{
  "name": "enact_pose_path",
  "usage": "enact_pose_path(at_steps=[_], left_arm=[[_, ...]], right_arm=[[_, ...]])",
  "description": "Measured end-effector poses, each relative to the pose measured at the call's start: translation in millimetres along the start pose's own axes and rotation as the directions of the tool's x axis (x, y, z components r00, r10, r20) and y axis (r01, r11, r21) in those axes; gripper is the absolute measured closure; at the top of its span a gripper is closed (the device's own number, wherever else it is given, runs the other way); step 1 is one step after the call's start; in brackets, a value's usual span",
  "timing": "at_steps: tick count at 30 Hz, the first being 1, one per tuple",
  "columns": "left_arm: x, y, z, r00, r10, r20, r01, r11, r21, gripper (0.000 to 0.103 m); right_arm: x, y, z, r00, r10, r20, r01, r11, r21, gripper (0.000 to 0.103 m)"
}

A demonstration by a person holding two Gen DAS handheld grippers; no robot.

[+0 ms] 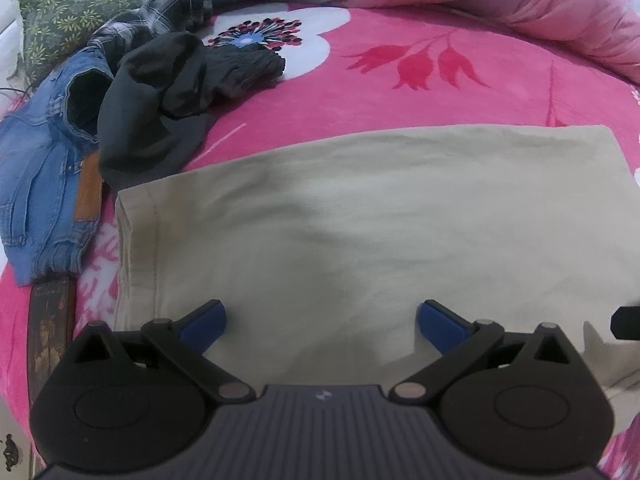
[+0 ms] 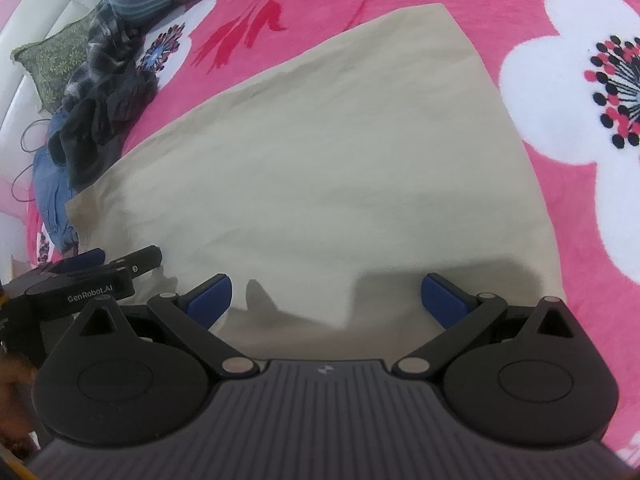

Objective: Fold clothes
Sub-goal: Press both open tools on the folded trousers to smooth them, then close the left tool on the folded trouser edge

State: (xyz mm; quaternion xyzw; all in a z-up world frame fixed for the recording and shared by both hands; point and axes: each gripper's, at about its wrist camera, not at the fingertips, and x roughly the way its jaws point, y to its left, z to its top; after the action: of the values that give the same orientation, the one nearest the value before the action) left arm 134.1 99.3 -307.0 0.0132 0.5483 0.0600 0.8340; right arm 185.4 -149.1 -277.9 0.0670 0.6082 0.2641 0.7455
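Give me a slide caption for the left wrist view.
Open left gripper above a flat beige garment; jeans beside it.

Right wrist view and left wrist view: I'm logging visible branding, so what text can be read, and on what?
"GenRobot.AI": on the left hand-held gripper, seen in the right wrist view.
Brown patch on the jeans: print too blurred to read.
Small emblem on each gripper body: no letters.
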Motion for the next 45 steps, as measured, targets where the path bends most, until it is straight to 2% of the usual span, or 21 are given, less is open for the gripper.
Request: enact_pose_path(at_steps=[7,9,11,14,17,21,23,25,27,28,29,31,33,34,37,39,42,45], left_arm=[[-1.7,-1.0,-2.8,1.000,0.011,0.007,-0.011,0.999,0.030,0.000],[-5.5,-0.2,-3.4,1.000,0.010,0.020,-0.011,0.999,0.036,0.004],[-11.5,4.6,-3.8,0.999,0.001,0.044,-0.002,1.000,0.016,0.016],[-19.5,16.0,-1.5,0.996,-0.008,0.084,0.011,0.999,-0.042,0.019],[-24.1,24.4,4.1,0.992,0.013,0.123,-0.004,0.997,-0.073,0.023],[-24.1,33.8,8.8,0.989,0.044,0.143,-0.030,0.995,-0.096,0.045],[-19.9,41.8,7.5,0.990,0.054,0.129,-0.039,0.993,-0.111,0.066],[-16.3,51.5,5.1,0.988,0.070,0.134,-0.053,0.991,-0.125,0.069],[-12.2,61.0,2.9,0.984,0.106,0.145,-0.088,0.988,-0.125,0.074],[-10.5,68.7,2.6,0.981,0.122,0.151,-0.101,0.985,-0.139,0.091],[-9.7,76.8,2.7,0.980,0.124,0.153,-0.099,0.982,-0.161,0.100],[-10.7,86.7,3.4,0.980,0.114,0.163,-0.082,0.979,-0.188,0.100],[-17.5,83.8,4.2,0.973,0.123,0.194,-0.090,0.981,-0.169,0.099],[-22.3,82.4,4.3,0.969,0.118,0.217,-0.083,0.983,-0.163,0.095],[-32.4,74.4,6.5,0.959,0.080,0.274,-0.048,0.991,-0.123,0.094],[-25.5,69.8,10.1,0.963,0.077,0.258,-0.054,0.994,-0.096,0.094],[-12.3,74.7,12.5,0.966,0.110,0.233,-0.087,0.990,-0.110,0.097],[-3.6,85.8,12.7,0.971,0.084,0.226,-0.056,0.990,-0.128,0.100]], right_arm=[[0.9,13.1,-1.8,0.998,-0.061,0.003,0.061,0.996,-0.069,0.002],[-0.1,19.1,-2.5,0.996,-0.089,0.011,0.090,0.990,-0.105,0.003],[-3.8,23.3,-2.1,0.994,-0.103,0.037,0.107,0.985,-0.136,0.003],[-9.5,29.4,-0.7,0.990,-0.120,0.078,0.133,0.975,-0.178,0.004],[-14.0,36.2,3.4,0.984,-0.136,0.118,0.159,0.963,-0.216,0.007],[-16.8,45.1,9.6,0.974,-0.142,0.176,0.186,0.944,-0.271,0.018],[-16.0,47.5,13.1,0.971,-0.142,0.192,0.194,0.937,-0.292,0.027],[-12.6,45.7,16.6,0.972,-0.146,0.184,0.196,0.936,-0.293,0.039],[-9.0,42.1,17.4,0.972,-0.160,0.173,0.205,0.936,-0.285,0.043],[-7.4,39.7,17.2,0.971,-0.170,0.167,0.212,0.936,-0.279,0.044],[-5.4,36.7,16.7,0.970,-0.183,0.157,0.221,0.937,-0.270,0.044],[-2.5,31.8,15.1,0.968,-0.204,0.144,0.235,0.938,-0.254,0.046],[-0.9,28.5,12.9,0.966,-0.217,0.138,0.246,0.938,-0.245,0.047],[0.0,26.9,11.8,0.965,-0.224,0.135,0.251,0.938,-0.241,0.047],[-0.5,27.2,9.3,0.963,-0.226,0.143,0.255,0.938,-0.233,0.050],[-0.7,31.0,10.2,0.965,-0.211,0.157,0.244,0.940,-0.237,0.052],[1.2,36.6,13.5,0.963,-0.205,0.175,0.246,0.936,-0.254,0.053],[4.4,33.3,14.4,0.961,-0.217,0.174,0.255,0.937,-0.240,0.054]])
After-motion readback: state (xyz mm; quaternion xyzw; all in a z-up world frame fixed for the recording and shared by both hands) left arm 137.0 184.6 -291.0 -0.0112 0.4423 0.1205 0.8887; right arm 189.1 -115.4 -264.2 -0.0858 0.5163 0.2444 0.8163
